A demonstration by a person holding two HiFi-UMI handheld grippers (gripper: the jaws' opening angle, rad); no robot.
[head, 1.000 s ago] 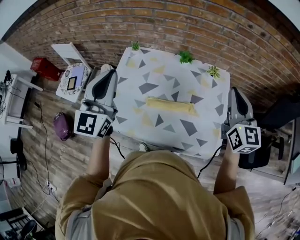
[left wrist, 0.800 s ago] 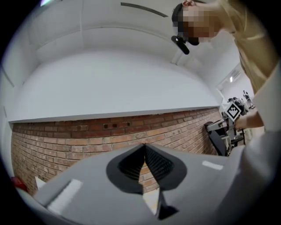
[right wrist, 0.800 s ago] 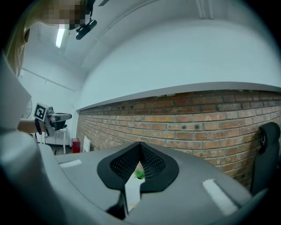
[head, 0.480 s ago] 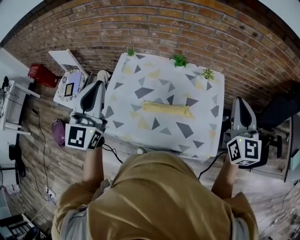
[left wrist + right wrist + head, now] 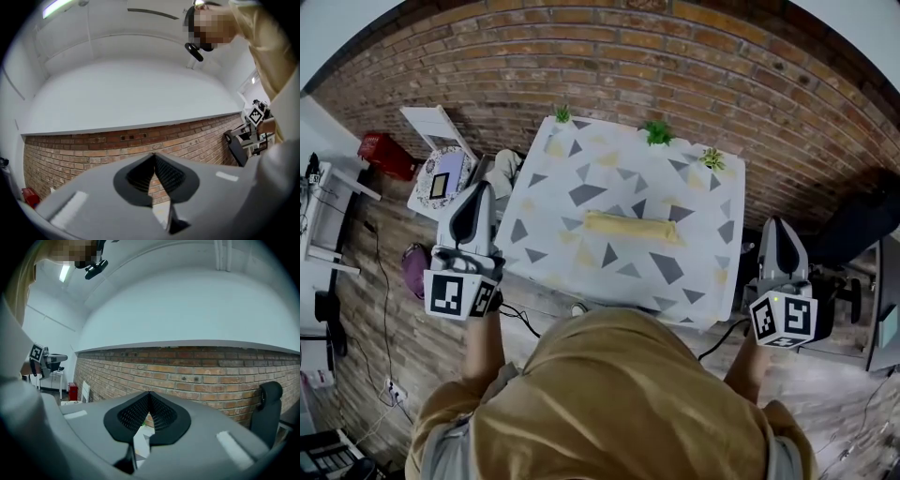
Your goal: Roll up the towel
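The yellow towel point(image 5: 633, 226) lies rolled into a long narrow roll, left to right, in the middle of the patterned table point(image 5: 581, 272). My left gripper point(image 5: 478, 195) is off the table's left side, shut and holding nothing. My right gripper point(image 5: 774, 235) is off the table's right edge, also shut and holding nothing. Both stand well apart from the towel. In the left gripper view the jaw tips point(image 5: 153, 155) meet against the brick wall; in the right gripper view the tips point(image 5: 149, 393) meet the same way. The towel shows in neither gripper view.
Three small green plants point(image 5: 657, 132) stand along the table's far edge by the brick wall point(image 5: 675, 66). A white stand with a patterned item point(image 5: 441, 173), a red box point(image 5: 382, 153) and a purple bag point(image 5: 413, 267) are on the floor at left. A dark chair point(image 5: 853, 234) is at right.
Both grippers have drawn back and outward from the table, the left to the left, the right down and toward the person. The rolled towel stays where it lay.
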